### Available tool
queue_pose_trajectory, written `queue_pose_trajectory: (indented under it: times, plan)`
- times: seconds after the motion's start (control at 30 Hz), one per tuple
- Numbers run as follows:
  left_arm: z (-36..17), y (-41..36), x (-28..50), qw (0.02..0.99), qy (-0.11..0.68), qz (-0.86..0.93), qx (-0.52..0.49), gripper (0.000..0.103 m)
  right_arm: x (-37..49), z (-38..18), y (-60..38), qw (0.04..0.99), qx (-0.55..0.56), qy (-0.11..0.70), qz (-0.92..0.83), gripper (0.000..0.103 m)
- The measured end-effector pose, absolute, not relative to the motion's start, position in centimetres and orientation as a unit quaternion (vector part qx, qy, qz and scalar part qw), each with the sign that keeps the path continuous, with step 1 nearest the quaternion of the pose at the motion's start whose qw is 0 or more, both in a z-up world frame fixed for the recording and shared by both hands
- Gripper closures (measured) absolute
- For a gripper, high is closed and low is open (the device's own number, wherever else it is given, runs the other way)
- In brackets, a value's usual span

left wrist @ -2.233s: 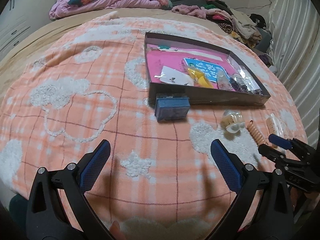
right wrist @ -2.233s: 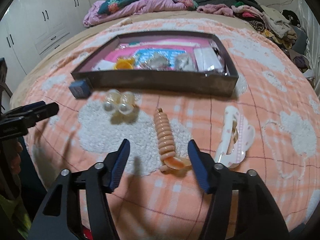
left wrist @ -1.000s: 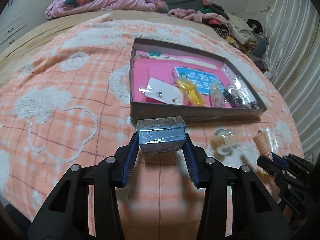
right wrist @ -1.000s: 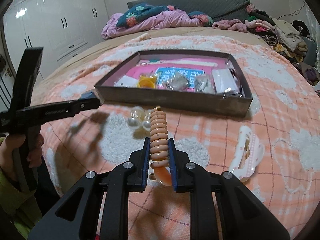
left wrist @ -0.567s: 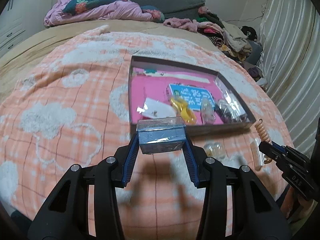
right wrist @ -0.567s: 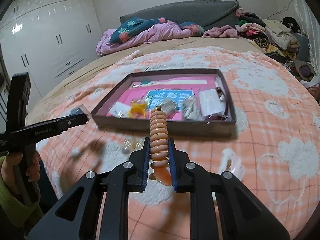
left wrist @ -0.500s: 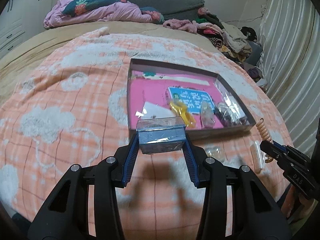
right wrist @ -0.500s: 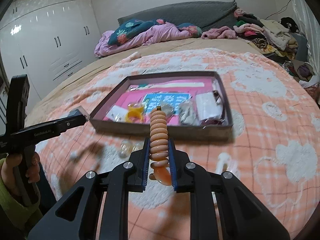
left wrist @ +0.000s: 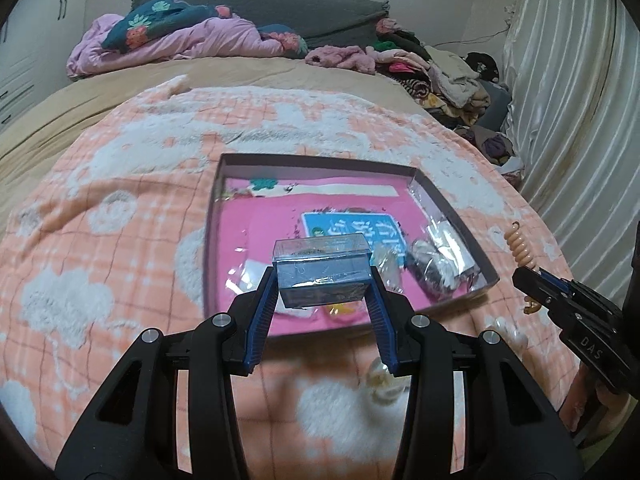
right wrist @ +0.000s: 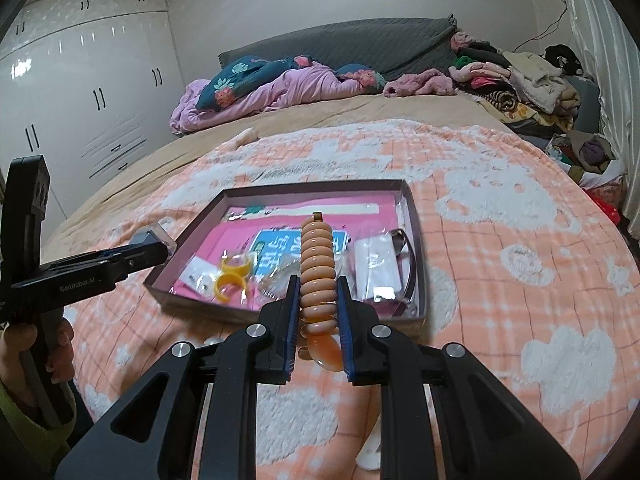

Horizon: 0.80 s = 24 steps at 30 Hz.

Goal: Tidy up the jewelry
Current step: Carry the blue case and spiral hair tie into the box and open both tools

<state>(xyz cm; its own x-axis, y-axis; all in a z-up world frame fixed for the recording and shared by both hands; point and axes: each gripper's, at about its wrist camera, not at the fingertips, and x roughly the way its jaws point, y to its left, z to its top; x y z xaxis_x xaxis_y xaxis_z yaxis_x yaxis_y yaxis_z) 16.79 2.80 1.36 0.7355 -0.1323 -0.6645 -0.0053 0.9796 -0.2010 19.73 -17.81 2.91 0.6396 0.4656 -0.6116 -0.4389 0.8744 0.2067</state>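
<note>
Both grippers have risen off the bed and now hang above the near edge of the shallow box (left wrist: 448, 208) on the orange blanket (left wrist: 120, 208). Left gripper (left wrist: 322, 280) has its jaws closed on the small clear case (left wrist: 320, 268), long axis lying across between the pads, held level over the box's near left part. Right gripper (right wrist: 319, 294) pinches the peach spiral hair tie (right wrist: 317, 264), whose long axis points away from the camera toward the box's far wall, hook end farthest. Each tool tilts downward. At far left of the right view, a hand (right wrist: 24, 344) grips the left tool's handle.
</note>
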Motion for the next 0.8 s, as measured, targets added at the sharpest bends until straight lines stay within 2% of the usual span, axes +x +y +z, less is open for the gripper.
queue_pose_trajectory:
  times: [0.4, 0.73, 0.8]
  plan:
    - [-0.1, 1.6, 19.9, 0.920, 0.379, -0.044, -0.090, 0.067, 23.1, 2.1, -16.6, 0.901, 0.024, 0.350, 0.254, 0.086]
    - [-2.3, 1.1, 21.3, 0.908, 0.408, -0.047, -0.086, 0.067, 26.7, -1.7, -14.9, 0.884, 0.013, 0.404, 0.236, 0.086]
    - [-2.5, 1.2, 21.3, 0.907, 0.411, -0.044, -0.087, 0.067, 26.9, -2.1, -15.1, 0.882, 0.018, 0.411, 0.230, 0.083]
